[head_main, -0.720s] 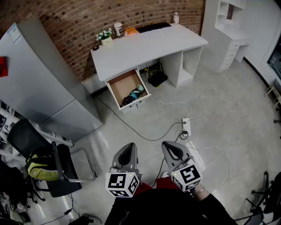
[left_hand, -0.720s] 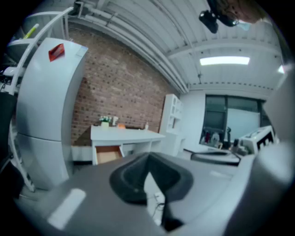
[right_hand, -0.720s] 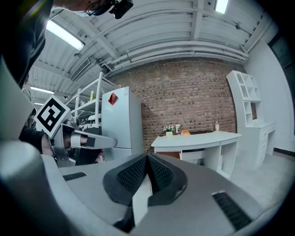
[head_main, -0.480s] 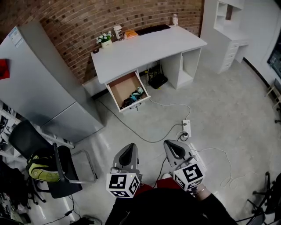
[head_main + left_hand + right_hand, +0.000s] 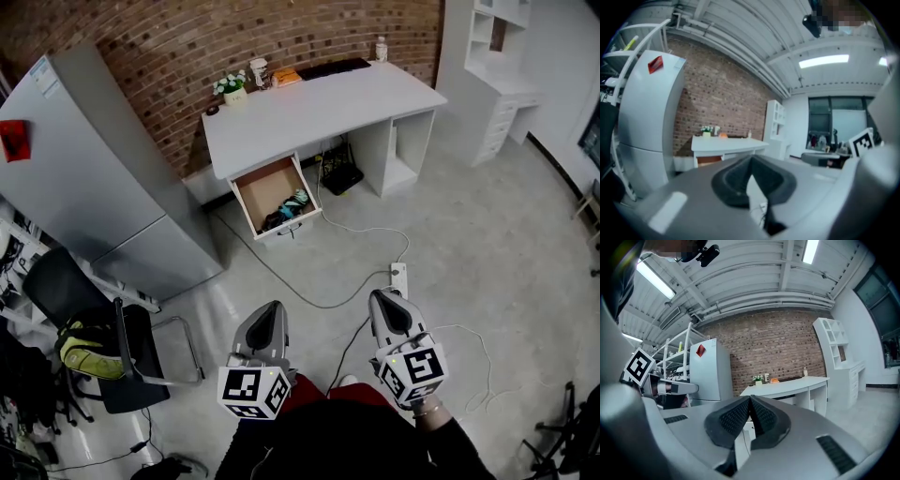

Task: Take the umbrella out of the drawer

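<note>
A white desk (image 5: 319, 105) stands against the brick wall, its wooden drawer (image 5: 272, 192) pulled out at the left. Inside the drawer lies a dark folded umbrella (image 5: 278, 215) beside something teal. My left gripper (image 5: 266, 322) and right gripper (image 5: 389, 309) hang side by side low in the head view, well short of the drawer. Both are shut with nothing between the jaws. The desk (image 5: 725, 145) appears far off in the left gripper view and the desk (image 5: 787, 387) likewise in the right gripper view.
A tall grey fridge (image 5: 89, 178) stands left of the desk. A black office chair (image 5: 112, 352) sits at the lower left. A power strip (image 5: 397, 278) and cables (image 5: 309, 281) lie on the floor between me and the drawer. White shelving (image 5: 497, 66) is at the right.
The desk and drawer have shifted slightly right and up in the head view. The right gripper has drifted a little to the right. Both grippers stay shut.
</note>
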Tool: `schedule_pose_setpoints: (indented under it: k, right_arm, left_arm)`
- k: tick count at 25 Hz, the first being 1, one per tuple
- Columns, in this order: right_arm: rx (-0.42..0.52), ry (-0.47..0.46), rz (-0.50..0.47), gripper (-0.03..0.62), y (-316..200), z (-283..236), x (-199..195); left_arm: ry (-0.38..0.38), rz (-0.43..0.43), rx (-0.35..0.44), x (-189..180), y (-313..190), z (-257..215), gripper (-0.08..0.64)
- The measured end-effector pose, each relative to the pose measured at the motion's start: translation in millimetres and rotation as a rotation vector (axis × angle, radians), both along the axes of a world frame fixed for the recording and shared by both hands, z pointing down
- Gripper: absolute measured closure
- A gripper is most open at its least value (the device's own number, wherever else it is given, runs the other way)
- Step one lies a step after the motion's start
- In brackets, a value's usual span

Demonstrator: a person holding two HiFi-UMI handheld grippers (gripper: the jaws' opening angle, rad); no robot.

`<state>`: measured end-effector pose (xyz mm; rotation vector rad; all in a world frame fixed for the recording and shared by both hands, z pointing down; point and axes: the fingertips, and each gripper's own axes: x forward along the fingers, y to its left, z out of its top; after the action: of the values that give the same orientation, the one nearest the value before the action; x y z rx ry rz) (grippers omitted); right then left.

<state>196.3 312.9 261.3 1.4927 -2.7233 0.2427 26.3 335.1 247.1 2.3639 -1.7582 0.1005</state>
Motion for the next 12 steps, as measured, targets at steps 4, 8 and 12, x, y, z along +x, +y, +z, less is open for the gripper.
schedule_pose_setpoints:
  k: [4, 8, 12]
  right_arm:
    - [0.007, -0.035, 0.020, 0.594, -9.7, -3.3, 4.9]
    - [0.014, -0.043, 0.021, 0.594, -23.0, -3.1, -1.5]
    - [0.009, -0.043, 0.027, 0.594, -45.0, -1.3, -16.5]
  left_arm:
    - [-0.018, -0.002, -0.006, -1.2, -8.1, 1.3, 0.557]
    - [-0.023, -0.009, -0.001, -8.9, -26.1, 3.9, 0.557]
    - [-0.015, -0.003, -0.004, -27.4, -57.9, 9.2, 0.557]
